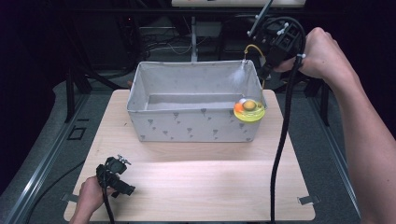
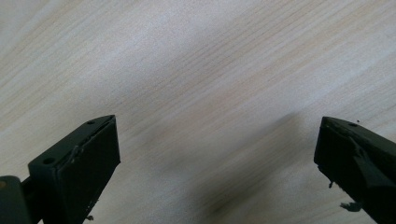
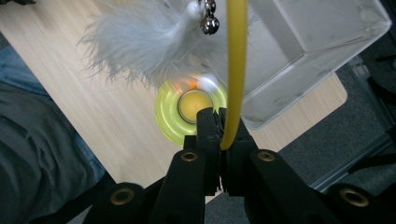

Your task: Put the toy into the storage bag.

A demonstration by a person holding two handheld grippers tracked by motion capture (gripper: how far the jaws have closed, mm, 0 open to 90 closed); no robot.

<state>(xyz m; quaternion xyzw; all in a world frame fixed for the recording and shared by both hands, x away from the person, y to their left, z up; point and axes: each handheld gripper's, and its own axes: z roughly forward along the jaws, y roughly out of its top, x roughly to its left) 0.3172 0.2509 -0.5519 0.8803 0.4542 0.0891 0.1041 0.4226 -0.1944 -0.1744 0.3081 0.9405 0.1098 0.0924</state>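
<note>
A cat toy hangs from my right gripper [image 1: 267, 69], held high over the bin's right side. In the right gripper view the jaws [image 3: 223, 133] are shut on its yellow stem [image 3: 236, 70]. A white feather [image 3: 140, 39] and a small bell [image 3: 210, 21] dangle off the stem. The toy's yellow-green round base [image 1: 249, 111] sits low by the bin's front right corner; I cannot tell if it touches the rim. My left gripper [image 2: 217, 154] is open just above bare wood, near the table's front left [image 1: 122, 187].
A grey fabric bin [image 1: 187, 126] stands at the back middle of the wooden table [image 1: 201, 182]; its inside looks bare. A black cable [image 1: 282, 140] trails from the right gripper down past the table's right edge. Dark frames and cables stand behind the table.
</note>
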